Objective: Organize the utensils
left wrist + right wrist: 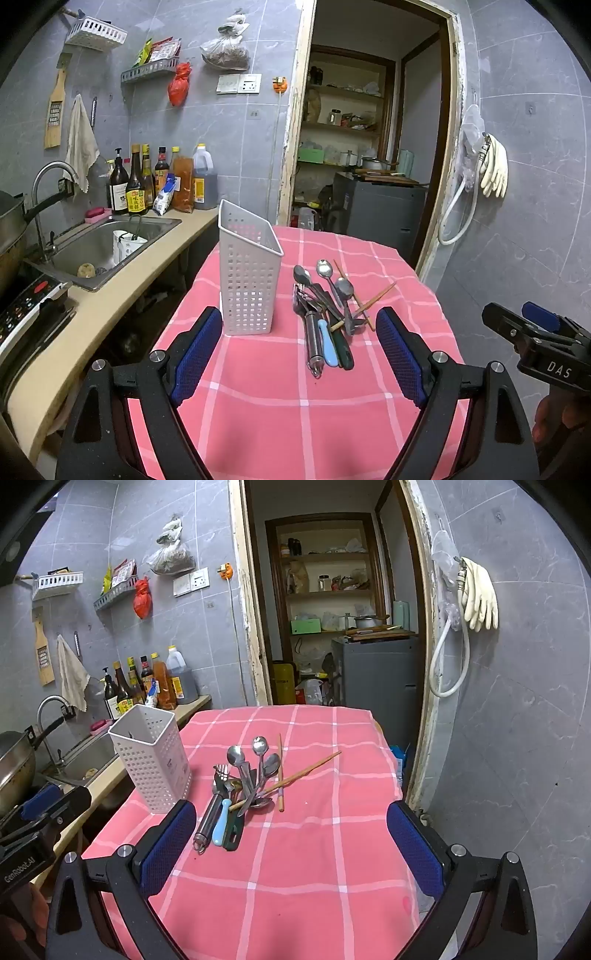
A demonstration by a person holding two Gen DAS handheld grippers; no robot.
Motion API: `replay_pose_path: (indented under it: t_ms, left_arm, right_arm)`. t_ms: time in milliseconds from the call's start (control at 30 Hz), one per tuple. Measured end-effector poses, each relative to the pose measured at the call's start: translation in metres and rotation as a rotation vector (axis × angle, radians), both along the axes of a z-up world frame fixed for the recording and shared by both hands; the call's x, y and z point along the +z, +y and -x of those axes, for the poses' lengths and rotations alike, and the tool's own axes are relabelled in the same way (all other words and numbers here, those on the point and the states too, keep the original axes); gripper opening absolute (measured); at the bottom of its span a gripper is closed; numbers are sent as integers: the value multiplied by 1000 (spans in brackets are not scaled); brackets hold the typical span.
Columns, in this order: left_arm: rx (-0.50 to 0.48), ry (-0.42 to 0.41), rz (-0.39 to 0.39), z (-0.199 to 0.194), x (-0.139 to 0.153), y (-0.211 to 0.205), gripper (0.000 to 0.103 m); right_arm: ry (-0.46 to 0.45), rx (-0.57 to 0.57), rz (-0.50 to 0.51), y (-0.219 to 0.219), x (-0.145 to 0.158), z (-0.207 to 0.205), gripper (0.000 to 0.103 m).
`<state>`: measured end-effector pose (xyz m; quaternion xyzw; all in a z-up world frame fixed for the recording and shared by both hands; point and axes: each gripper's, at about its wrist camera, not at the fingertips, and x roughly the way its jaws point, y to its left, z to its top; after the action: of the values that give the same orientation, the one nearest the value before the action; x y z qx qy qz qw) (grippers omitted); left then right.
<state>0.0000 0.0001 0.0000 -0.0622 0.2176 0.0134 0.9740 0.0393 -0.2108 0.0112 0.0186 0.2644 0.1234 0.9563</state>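
A white perforated utensil holder [249, 280] stands upright on the pink checked tablecloth [280, 398]; it shows at the left in the right wrist view [153, 760]. A pile of utensils [325, 314] lies right of it: spoons, forks, wooden chopsticks [295, 775], a steel-handled tool, a light blue handle [221, 823] and a dark green handle. My left gripper [295, 350] is open and empty, hovering just in front of the holder and pile. My right gripper [291, 842] is open and empty, in front of the pile and to its right.
A counter with a steel sink [107, 243], faucet and sauce bottles [136, 184] runs along the left. A pan [14, 760] sits on the stove. An open doorway [332, 609] to a pantry lies beyond the table. The table's right edge [397, 775] drops off beside the wall.
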Motion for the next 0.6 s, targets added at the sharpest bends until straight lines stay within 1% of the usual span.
replay_pose_path:
  t_ms: [600]
  left_arm:
    - [-1, 0, 2, 0, 0, 0, 81]
  right_arm:
    - [-3, 1, -8, -2, -1, 0, 103]
